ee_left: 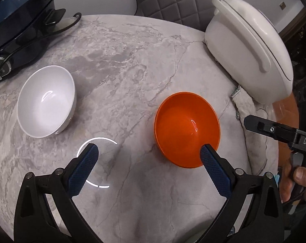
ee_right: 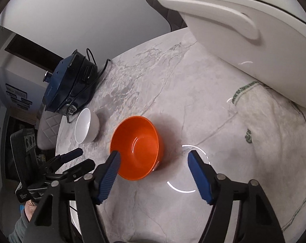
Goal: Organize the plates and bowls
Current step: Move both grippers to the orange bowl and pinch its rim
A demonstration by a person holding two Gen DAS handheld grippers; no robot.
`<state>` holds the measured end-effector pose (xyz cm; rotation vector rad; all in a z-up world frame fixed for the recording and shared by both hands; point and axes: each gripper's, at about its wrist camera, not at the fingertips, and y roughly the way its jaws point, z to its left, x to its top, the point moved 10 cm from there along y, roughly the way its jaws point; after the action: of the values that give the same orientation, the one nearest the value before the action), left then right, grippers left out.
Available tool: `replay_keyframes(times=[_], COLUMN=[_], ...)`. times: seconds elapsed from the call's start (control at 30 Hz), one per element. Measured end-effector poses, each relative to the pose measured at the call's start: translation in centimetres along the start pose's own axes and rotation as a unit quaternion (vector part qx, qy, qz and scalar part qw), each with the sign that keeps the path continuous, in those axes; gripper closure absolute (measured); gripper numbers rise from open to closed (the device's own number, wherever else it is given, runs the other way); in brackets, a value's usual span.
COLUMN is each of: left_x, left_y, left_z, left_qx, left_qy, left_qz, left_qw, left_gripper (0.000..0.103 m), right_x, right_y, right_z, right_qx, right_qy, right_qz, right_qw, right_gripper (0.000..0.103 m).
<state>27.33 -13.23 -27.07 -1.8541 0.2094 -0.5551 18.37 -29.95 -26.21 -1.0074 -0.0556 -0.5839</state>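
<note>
Everything here turns on the orange bowl (ee_left: pixel 187 129), which sits upright and empty on the marble table (ee_left: pixel 120 60), and both tools seem drawn toward it because it looks like the piece to be nested or gathered next. The white bowl (ee_left: pixel 46 101) stands to the left of the orange one, well apart from it, also upright and empty; no plates show. Behind and to the right of the orange bowl a big white cooker (ee_left: pixel 250 46) rests on a cloth (ee_right: pixel 264 131), and far off to its left, past the white bowl, lies a dark appliance (ee_right: pixel 70 85) with its cord. The left gripper (ee_left: pixel 150 156) hovers low on the near side of the orange bowl, spread wide and empty, one blue pad overlapping the bowl's near rim in its camera. The right gripper (ee_right: pixel 154 158) is likewise spread wide and empty, angled down with the bowl's near rim between its pads; whether either tool touches the bowl I cannot tell.
</note>
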Motion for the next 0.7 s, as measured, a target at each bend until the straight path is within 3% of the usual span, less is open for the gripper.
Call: replay_keyframes(times=[0.1, 0.13, 0.2, 0.33, 0.4, 0.47, 0.6, 0.7], left_x=[0.2, 0.1, 0.1, 0.3, 0.4, 0.4, 0.4, 0.5], left_y=[2.3, 2.9, 3.9, 5.0, 5.4, 5.9, 6.7, 7.1], left_z=[0.0, 0.0, 0.0, -0.2, -0.4, -0.7, -1.0, -1.0], left_qx=[0.005, 0.004, 0.001, -0.003, -0.012, -0.021, -0.026, -0.028], left_qy=[0.003, 0.001, -0.002, 0.002, 0.003, 0.002, 0.003, 0.002], left_qz=[0.015, 0.02, 0.027, 0.033, 0.036, 0.041, 0.048, 0.049], left_qw=[0.9999, 0.9998, 0.9996, 0.9995, 0.9993, 0.999, 0.9985, 0.9984], left_gripper=[0.005, 0.011, 0.018, 0.019, 0.028, 0.045, 0.048, 0.056], right_x=[0.2, 0.1, -0.3, -0.7, -0.8, -0.7, -0.7, -0.7], right_y=[2.6, 3.3, 4.6, 5.7, 6.1, 6.5, 7.1, 7.3], right_z=[-0.3, -0.6, -1.0, -1.3, -1.4, -1.5, -1.6, -1.7], right_qx=[-0.012, -0.014, -0.012, -0.006, -0.007, -0.008, -0.004, -0.003], right_qy=[0.004, 0.009, 0.02, 0.028, 0.029, 0.03, 0.034, 0.034], right_qz=[0.025, 0.035, 0.049, 0.06, 0.064, 0.069, 0.077, 0.078], right_qw=[1.0, 0.999, 0.999, 0.998, 0.998, 0.997, 0.996, 0.996], right_gripper=[0.044, 0.047, 0.048, 0.049, 0.05, 0.054, 0.061, 0.064])
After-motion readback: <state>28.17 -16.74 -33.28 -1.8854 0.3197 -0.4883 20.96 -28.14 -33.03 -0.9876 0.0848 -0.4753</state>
